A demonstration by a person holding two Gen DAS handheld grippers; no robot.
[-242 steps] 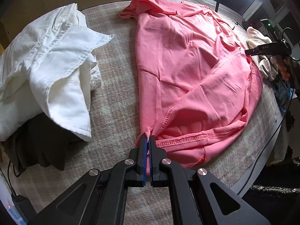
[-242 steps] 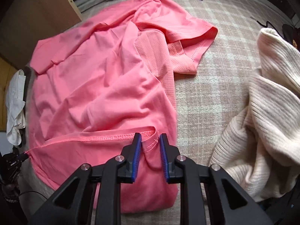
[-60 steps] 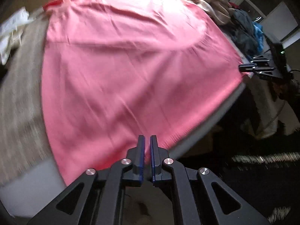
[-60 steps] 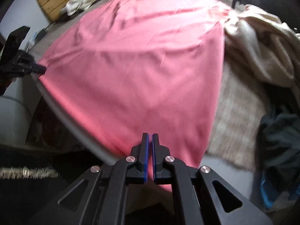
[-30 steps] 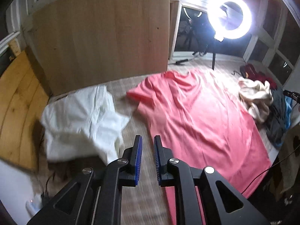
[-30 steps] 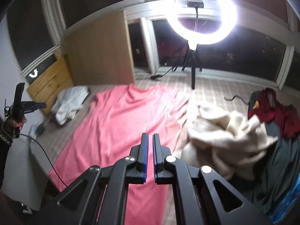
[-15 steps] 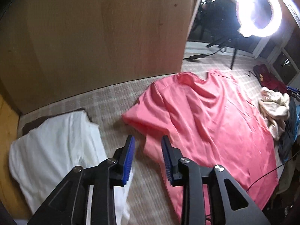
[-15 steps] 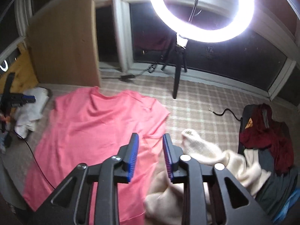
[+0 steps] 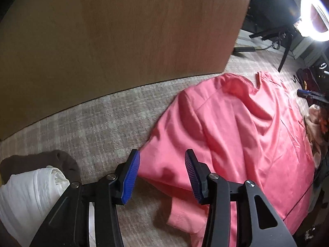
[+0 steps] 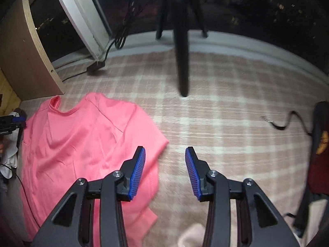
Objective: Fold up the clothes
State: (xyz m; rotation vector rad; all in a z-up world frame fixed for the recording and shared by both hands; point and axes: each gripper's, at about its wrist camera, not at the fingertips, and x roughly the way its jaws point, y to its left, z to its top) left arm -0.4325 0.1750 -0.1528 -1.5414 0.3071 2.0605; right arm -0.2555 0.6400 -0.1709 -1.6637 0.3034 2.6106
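A pink T-shirt (image 9: 242, 135) lies spread flat on the checked blanket (image 9: 98, 121), collar at the far end. My left gripper (image 9: 162, 173) is open and empty, just above the shirt's left sleeve (image 9: 164, 164). In the right wrist view the shirt (image 10: 82, 140) lies at the left. My right gripper (image 10: 165, 170) is open and empty, over the blanket (image 10: 226, 123) beside the shirt's right sleeve (image 10: 150, 142). The right gripper shows at the far right of the left wrist view (image 9: 312, 96), and the left gripper at the far left of the right wrist view (image 10: 12, 121).
A white garment (image 9: 30, 195) on a dark one (image 9: 45, 160) lies at the left. A wooden panel (image 9: 123, 30) stands behind the blanket. A tripod leg (image 10: 182, 51) stands on the blanket. A dark red garment (image 10: 320, 144), a cable (image 10: 281, 121) and a cream garment (image 10: 191, 236) lie to the right.
Both grippers have let go of the shirt hem, swung up over the bed, moved toward the collar end and down near the sleeves, and opened wide.
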